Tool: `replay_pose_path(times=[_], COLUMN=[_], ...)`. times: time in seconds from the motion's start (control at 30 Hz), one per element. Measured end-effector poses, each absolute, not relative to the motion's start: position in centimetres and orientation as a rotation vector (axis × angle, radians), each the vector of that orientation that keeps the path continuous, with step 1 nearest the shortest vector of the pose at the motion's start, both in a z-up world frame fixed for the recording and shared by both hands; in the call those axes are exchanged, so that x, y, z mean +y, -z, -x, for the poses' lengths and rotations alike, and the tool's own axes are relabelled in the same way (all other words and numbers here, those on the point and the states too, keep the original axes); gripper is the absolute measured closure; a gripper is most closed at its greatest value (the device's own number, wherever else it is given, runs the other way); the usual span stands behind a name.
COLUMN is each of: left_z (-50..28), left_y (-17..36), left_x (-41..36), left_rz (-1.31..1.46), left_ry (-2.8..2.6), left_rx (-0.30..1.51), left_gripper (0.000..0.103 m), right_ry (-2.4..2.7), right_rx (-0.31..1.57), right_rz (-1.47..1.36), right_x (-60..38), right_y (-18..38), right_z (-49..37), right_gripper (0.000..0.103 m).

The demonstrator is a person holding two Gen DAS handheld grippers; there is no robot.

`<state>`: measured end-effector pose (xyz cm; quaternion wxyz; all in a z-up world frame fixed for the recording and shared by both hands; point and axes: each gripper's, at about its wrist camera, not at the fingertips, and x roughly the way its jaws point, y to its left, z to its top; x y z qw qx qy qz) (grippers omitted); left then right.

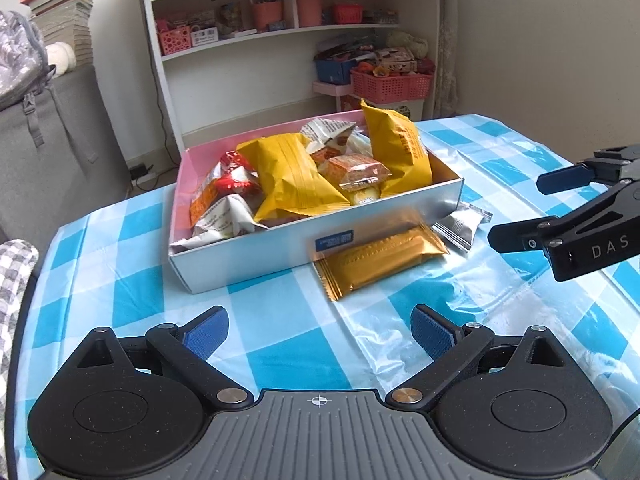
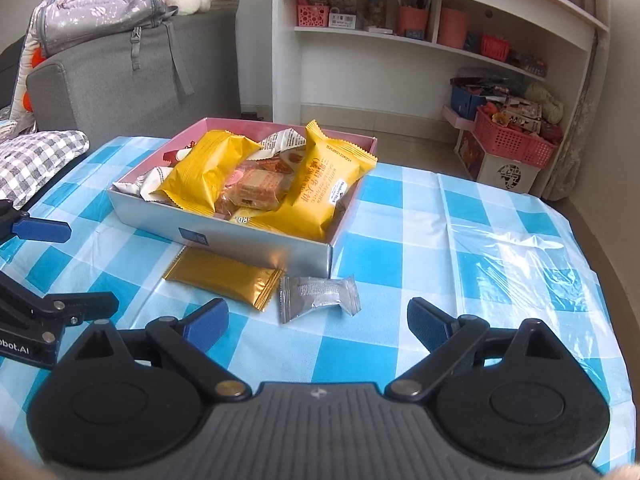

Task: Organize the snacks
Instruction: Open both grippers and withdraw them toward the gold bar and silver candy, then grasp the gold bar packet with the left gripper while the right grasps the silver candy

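A silver box (image 1: pixel 320 228) with a pink inside sits on the blue-checked tablecloth (image 1: pixel 280 360), heaped with snack packets. From its left end to its right: a few white and red-orange wrappers (image 1: pixel 224 200), a big yellow bag (image 1: pixel 292 176) lying across the middle, a small clear-wrapped orange cake (image 1: pixel 356 170), and a second yellow bag (image 1: pixel 396 140) propped upright against the right end. That makes two yellow bags in the box; the smaller wrappers overlap too much to count.

Two packets lie outside, on the cloth against the box's near wall: a gold packet (image 1: pixel 380 260) flat along the wall, and just right of it a silver packet (image 1: pixel 460 226), the two touching at their corners in the right wrist view ( (image 2: pixel 224 276) and (image 2: pixel 318 296)).

The left gripper (image 1: pixel 320 332) hangs above bare cloth short of the gold packet, its blue pads spread wide with nothing between them. The right gripper (image 2: pixel 318 326) is likewise spread and empty, with the silver packet just ahead of its gap. Each shows at the edge of the other's view.

Behind the table, left to right: a grey sofa (image 2: pixel 120 76) with a backpack (image 2: pixel 100 4) on it, a white shelf (image 1: pixel 280 32) holding pink cups and baskets, and a pink basket (image 1: pixel 392 84) on the floor. Nothing blocks either loose packet.
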<state>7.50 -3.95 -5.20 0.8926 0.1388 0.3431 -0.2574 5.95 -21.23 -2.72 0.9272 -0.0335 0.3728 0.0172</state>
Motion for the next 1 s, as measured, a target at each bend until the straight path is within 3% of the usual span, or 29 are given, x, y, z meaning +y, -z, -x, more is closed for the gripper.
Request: replay_pose_path(times=[0.17, 0.43, 0.73, 0.83, 1.0], left_z=[-8.3, -9.5, -11.0, -11.2, -10.3], left_y=[6.2, 7.6, 7.4, 7.2, 7.0], left_x=[-5.5, -8.8, -10.6, -10.9, -11.1], left_rz=[-0.319, -0.448, -0.509, -0.512, -0.532], left_ry=[0.608, 0.749, 0.862, 0.893, 0.938], left_rx=[0.685, 0.669, 0.678, 0.702, 0.716], left_gripper=[0.007, 0.031, 0.045, 0.055, 0.056], right_ry=[-0.049, -0.061, -0.108, -0.119, -0.137], right_rx=[0.784, 0.811, 0.822, 0.817, 0.82], right_rz=[0.051, -0.015, -0.03, -0.041, -0.046], right_x=[-22.1, -23.2, -23.3, -23.5, -23.8], right_y=[3.9, 5.1, 5.7, 5.5, 5.4], right_z=[-6.8, -8.9, -9.7, -9.6, -9.5], right_gripper=[0.016, 0.026, 0.041, 0.051, 0.06])
